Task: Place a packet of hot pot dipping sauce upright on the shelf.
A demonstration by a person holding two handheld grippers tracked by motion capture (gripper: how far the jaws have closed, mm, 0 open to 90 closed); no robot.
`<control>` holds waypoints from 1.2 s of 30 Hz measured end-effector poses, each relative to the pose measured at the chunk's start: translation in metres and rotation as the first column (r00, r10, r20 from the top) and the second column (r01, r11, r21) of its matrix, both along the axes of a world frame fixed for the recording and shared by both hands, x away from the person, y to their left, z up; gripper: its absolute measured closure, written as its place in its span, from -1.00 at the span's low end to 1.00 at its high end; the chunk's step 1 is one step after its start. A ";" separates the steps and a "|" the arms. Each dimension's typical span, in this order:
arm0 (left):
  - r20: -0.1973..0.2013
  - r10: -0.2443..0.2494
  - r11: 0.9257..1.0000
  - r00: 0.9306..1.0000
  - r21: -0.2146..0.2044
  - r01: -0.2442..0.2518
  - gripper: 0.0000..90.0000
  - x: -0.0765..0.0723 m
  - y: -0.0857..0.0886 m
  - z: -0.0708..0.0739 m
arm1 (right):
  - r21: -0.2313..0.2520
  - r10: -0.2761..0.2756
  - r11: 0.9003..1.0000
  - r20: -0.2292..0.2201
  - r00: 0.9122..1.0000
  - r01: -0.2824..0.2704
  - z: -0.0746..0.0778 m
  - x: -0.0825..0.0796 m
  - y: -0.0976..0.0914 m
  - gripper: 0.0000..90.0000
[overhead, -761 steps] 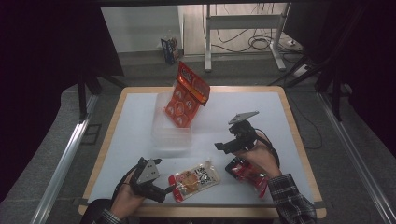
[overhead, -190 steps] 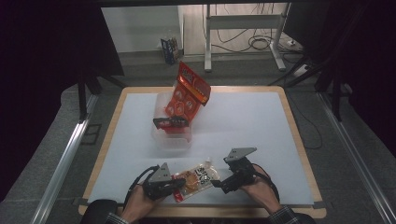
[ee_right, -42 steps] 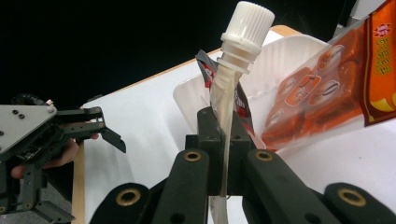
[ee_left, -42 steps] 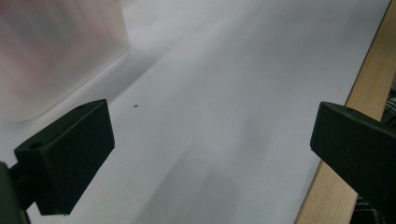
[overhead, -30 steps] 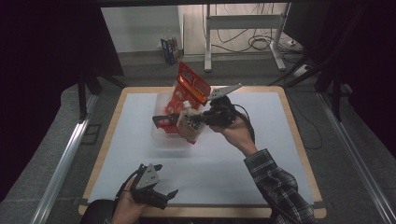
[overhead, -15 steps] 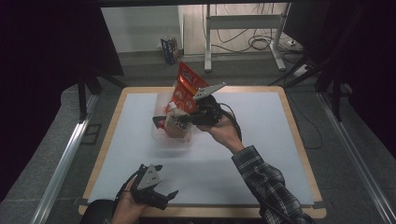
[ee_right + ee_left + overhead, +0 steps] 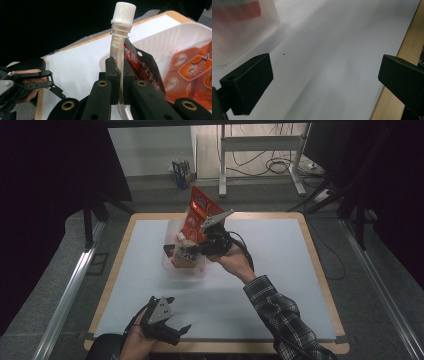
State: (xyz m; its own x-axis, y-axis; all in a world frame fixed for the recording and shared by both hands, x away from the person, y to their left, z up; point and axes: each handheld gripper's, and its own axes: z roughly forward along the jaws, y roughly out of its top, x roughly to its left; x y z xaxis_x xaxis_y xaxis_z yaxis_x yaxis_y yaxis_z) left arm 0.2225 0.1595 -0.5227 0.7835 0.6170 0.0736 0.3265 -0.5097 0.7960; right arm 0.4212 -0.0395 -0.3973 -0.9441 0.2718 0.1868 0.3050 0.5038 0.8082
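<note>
over the tub (image 7: 172, 270): right tongs (image 7: 186, 252) pinching pouch (image 7: 140, 67).
pouch hangs above tub beside orange bag (image 7: 197, 215); left tongs (image 7: 176, 332) spread, at near bench (image 7: 280, 295) edge.

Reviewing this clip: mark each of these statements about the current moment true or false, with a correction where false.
1. The right gripper is shut on a spouted pouch. True.
2. The pouch's white cap is off. False: the cap is on the spout.
3. The left gripper holds the orange snack bag. False: its jaws stand open, nothing between them, near the table's front edge.
4. The orange snack bag stands in the clear bin. True.
</note>
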 end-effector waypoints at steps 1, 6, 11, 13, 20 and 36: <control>0.001 0.001 1.000 1.000 0.002 -0.001 -1.00 0.000 0.000 0.000 | -0.013 -0.002 1.000 0.001 1.000 0.002 -0.001 0.001 0.001 0.91; 0.002 -0.001 1.000 1.000 0.008 0.001 -1.00 0.000 -0.001 0.000 | -0.073 -0.005 0.997 0.006 1.000 0.005 -0.017 0.001 0.010 0.83; 0.002 -0.001 1.000 1.000 0.011 0.001 -1.00 0.000 0.000 0.000 | -0.051 -0.018 0.999 0.000 1.000 0.018 -0.017 0.004 0.011 0.76; 0.003 -0.002 1.000 1.000 0.013 0.002 -1.00 0.000 -0.001 0.000 | -0.048 -0.023 0.999 0.009 1.000 0.023 -0.016 0.004 0.011 0.71; 0.003 -0.004 1.000 1.000 0.018 0.004 -1.00 -0.001 -0.002 -0.001 | -0.051 -0.030 0.998 0.030 0.999 0.031 -0.014 0.002 0.010 0.46; 0.005 -0.004 1.000 1.000 0.019 0.004 -1.00 -0.001 -0.002 -0.001 | -0.059 -0.040 0.997 0.068 0.997 0.044 -0.011 -0.004 0.006 -0.18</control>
State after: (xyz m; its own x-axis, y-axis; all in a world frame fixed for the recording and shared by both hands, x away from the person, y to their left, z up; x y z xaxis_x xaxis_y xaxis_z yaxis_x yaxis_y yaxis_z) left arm 0.2219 0.1576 -0.5236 0.7858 0.6121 0.0891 0.3205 -0.5261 0.7877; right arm 0.4170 -0.0334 -0.4085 -0.9414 0.3201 0.1060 0.2733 0.5402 0.7959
